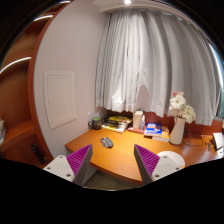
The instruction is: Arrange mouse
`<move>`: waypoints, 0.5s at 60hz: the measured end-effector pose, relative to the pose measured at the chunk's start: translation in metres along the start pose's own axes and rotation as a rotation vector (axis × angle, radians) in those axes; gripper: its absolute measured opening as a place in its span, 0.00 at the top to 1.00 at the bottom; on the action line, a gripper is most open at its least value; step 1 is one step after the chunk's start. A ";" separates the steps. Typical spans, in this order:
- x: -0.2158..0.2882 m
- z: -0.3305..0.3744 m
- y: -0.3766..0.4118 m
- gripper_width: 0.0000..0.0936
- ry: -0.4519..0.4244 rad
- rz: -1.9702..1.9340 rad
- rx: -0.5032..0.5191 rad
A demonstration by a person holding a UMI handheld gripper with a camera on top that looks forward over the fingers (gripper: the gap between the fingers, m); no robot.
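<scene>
Glossy wooden desk [120, 155]; soft sheer cloth curtains [140, 60]

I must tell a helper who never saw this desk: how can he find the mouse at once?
Start at the orange wooden desk before the white curtains. The mouse lies just beyond the open gripper. It is small, grey and low, apart from the books and the flower vase.

Counter [125, 152]: orange-brown wood with a curved front edge, set below the curtains.
Curtains [150, 65]: pale, sheer, hanging in long folds behind the counter; daylight comes through them.
Wall [70, 60]: plain white, left of the curtains, bearing a pale rectangular panel [59, 98].
Woodwork [18, 85]: reddish-brown, left of the wall.
Ceiling light [127, 2]: bright spot above the curtains.
</scene>
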State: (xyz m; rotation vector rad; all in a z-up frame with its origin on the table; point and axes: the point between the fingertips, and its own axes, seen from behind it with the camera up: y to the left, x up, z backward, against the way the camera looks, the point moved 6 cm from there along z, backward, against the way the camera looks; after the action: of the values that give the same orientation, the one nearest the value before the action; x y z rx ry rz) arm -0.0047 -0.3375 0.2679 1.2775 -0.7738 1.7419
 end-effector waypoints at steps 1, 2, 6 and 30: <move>-0.003 -0.001 0.001 0.11 0.004 -0.009 -0.003; -0.007 -0.002 0.001 0.11 0.009 -0.020 -0.005; -0.031 -0.011 0.007 0.11 0.037 -0.044 -0.020; -0.139 -0.160 0.049 0.12 0.276 -0.078 -0.094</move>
State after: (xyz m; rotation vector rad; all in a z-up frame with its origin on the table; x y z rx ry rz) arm -0.0999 -0.2616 0.0873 0.9654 -0.6291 1.7502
